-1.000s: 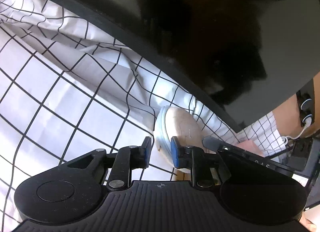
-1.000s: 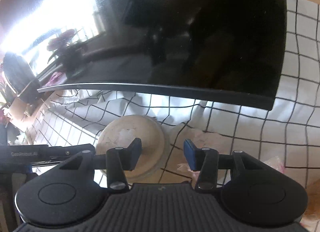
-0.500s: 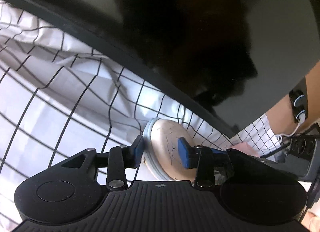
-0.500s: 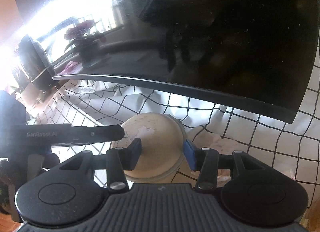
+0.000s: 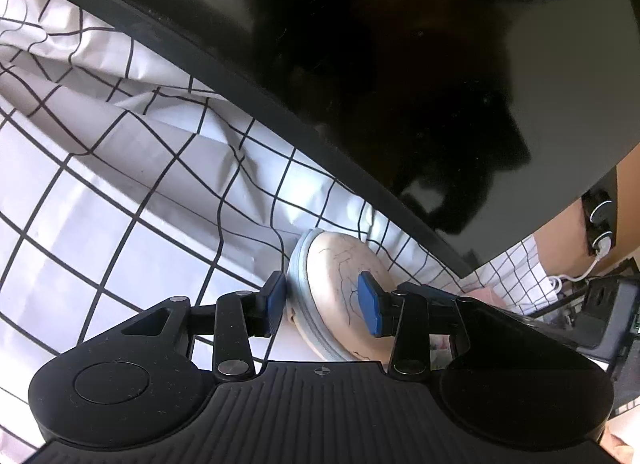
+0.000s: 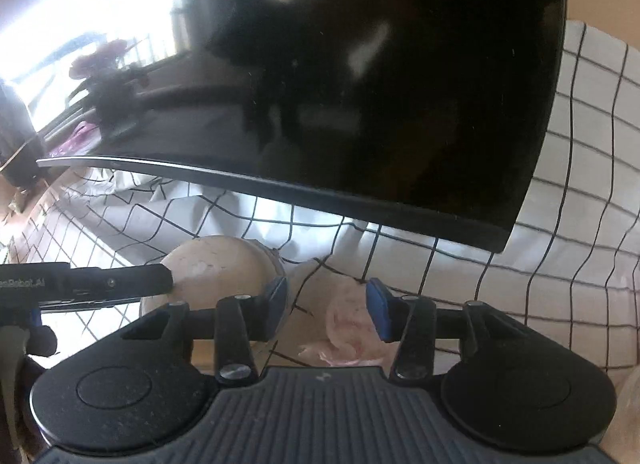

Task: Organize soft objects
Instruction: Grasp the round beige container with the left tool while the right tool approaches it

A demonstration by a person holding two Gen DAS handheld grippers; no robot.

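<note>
A round beige cushion-like soft object (image 5: 340, 284) with a pale grey rim lies on the checked cloth (image 5: 120, 191) below the black screen. My left gripper (image 5: 322, 304) has its blue pads on either side of it, with a small gap showing on the right side. The same object shows in the right wrist view (image 6: 220, 264), where the left gripper's finger (image 6: 120, 284) touches it from the left. My right gripper (image 6: 326, 308) is open, just right of that object, with a pale pink soft item (image 6: 352, 328) between and below its pads.
A large dark monitor (image 5: 400, 63) (image 6: 380, 83) hangs close over the cloth behind both grippers. A power strip with cables (image 5: 600, 223) sits at the far right in the left wrist view. Checked cloth spreads to the right (image 6: 580, 223).
The left gripper moved forward around the beige object and opened wider over it. The right gripper shifted right, off the beige object, so the pink item now sits between its pads.
</note>
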